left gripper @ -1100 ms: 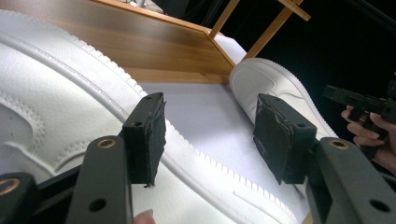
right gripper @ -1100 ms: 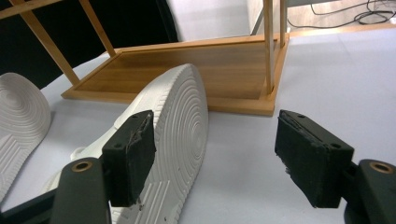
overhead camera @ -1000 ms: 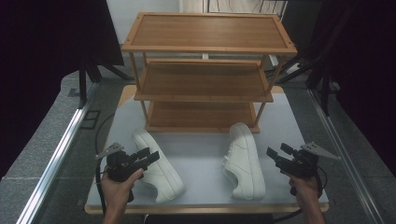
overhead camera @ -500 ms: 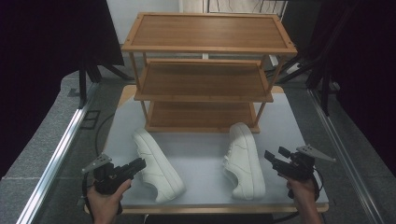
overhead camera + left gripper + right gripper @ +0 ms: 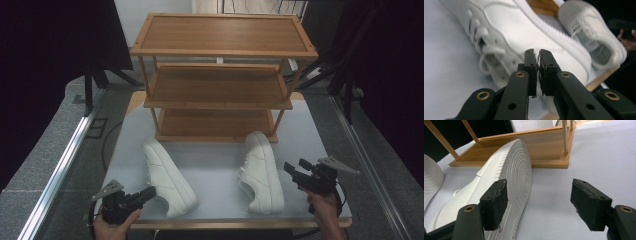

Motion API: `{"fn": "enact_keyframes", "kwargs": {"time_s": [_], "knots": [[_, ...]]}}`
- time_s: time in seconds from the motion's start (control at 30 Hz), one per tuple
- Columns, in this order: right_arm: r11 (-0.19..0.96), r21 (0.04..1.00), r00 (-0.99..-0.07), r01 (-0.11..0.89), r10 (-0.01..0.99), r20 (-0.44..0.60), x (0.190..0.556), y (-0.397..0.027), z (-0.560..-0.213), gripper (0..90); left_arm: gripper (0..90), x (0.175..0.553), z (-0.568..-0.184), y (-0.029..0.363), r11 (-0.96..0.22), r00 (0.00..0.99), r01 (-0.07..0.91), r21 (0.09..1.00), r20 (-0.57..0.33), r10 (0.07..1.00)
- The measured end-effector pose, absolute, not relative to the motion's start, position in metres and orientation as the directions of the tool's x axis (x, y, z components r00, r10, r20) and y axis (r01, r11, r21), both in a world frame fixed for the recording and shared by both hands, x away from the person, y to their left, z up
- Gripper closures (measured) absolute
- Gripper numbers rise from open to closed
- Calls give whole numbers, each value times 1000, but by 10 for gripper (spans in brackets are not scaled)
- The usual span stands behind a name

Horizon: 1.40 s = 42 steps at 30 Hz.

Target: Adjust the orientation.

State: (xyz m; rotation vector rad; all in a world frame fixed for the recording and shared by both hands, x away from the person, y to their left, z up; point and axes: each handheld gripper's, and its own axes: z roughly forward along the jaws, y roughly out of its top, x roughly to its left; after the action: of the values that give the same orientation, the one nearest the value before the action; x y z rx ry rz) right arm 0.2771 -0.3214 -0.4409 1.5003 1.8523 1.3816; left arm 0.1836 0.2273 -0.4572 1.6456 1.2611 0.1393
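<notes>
Two white sneakers lie on their sides on the pale table. The left sneaker (image 5: 167, 176) (image 5: 524, 32) lies just beyond my left gripper (image 5: 151, 191) (image 5: 538, 56), whose jaws are shut with nothing between them. The right sneaker (image 5: 261, 170) turns its ribbed sole (image 5: 517, 177) toward my right gripper (image 5: 295, 165) (image 5: 540, 195). That gripper stands open just right of the shoe, with its left jaw in front of the sole. The right sneaker (image 5: 594, 37) also appears farther off in the left gripper view.
A three-tier wooden shelf rack (image 5: 220, 80) stands at the back of the table, its bottom shelf (image 5: 524, 147) just behind the sneakers. The table's wooden front edge (image 5: 225, 225) runs close to both hands. Dark stands and cables surround the table.
My left gripper has drawn back from the left sneaker toward the table's near left corner. The right gripper has barely shifted and stays open.
</notes>
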Motion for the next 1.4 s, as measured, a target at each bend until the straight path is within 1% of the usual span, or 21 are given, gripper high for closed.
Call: {"fn": "enact_keyframes", "kwargs": {"time_s": [0.17, 0.27, 0.5, 1.0, 1.13, 1.4], "knots": [[-56, 852, -352, 520, 895, 273, 278, -321, -442, 300, 845, 180, -466, 223, 53, 441, 681, 731, -466, 767], [-51, 850, -352, 525, 896, 271, 278, -320, -443, 300, 845, 182, -465, 221, 63, 444, 678, 733, -476, 759], [-48, 845, -351, 532, 896, 272, 278, -319, -444, 300, 842, 189, -454, 215, 49, 462, 666, 745, -463, 756], [-48, 843, -350, 536, 896, 274, 278, -319, -444, 301, 843, 196, -451, 208, 41, 474, 663, 747, -461, 750], [-47, 842, -349, 537, 897, 273, 278, -319, -444, 301, 843, 197, -452, 206, 54, 468, 661, 748, -468, 749], [-46, 840, -349, 541, 896, 274, 279, -318, -444, 302, 847, 205, -447, 201, 44, 488, 659, 751, -471, 735]]}}
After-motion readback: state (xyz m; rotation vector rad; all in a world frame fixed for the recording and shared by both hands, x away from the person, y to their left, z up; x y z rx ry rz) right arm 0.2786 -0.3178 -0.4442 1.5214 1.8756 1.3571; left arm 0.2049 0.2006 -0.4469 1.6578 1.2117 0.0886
